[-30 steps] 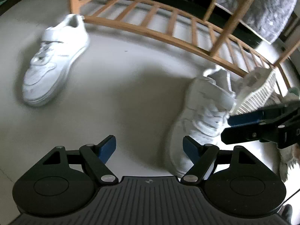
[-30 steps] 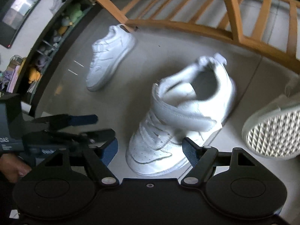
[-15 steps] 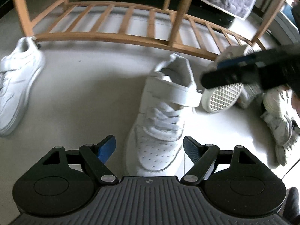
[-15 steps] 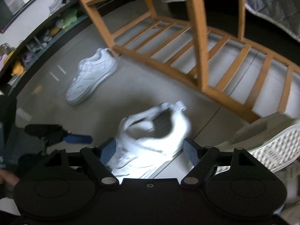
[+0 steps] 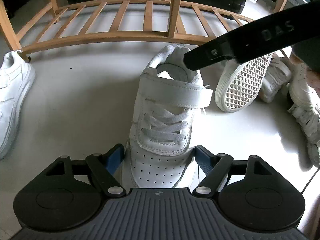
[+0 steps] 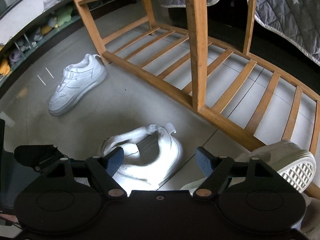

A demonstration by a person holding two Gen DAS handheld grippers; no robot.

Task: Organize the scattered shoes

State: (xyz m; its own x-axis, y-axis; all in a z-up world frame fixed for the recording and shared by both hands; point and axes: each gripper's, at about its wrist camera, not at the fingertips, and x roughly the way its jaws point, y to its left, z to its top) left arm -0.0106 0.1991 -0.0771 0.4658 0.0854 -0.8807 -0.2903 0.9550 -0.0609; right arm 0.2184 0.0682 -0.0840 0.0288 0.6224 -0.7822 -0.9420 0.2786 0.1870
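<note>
Two white strap sneakers (image 5: 166, 120) (image 5: 12, 100), one overturned shoe (image 5: 242, 86)

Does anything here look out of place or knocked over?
Yes. One white slip-on shoe lies tipped on its side by the wooden rack, its waffle sole facing out. The strap sneaker and another sneaker stand upright but scattered apart.

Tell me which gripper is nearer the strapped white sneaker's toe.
Left. The left gripper straddles the toe of the strapped white sneaker, jaws closing, pads not yet pressing. The right gripper is open above its heel end.
</note>
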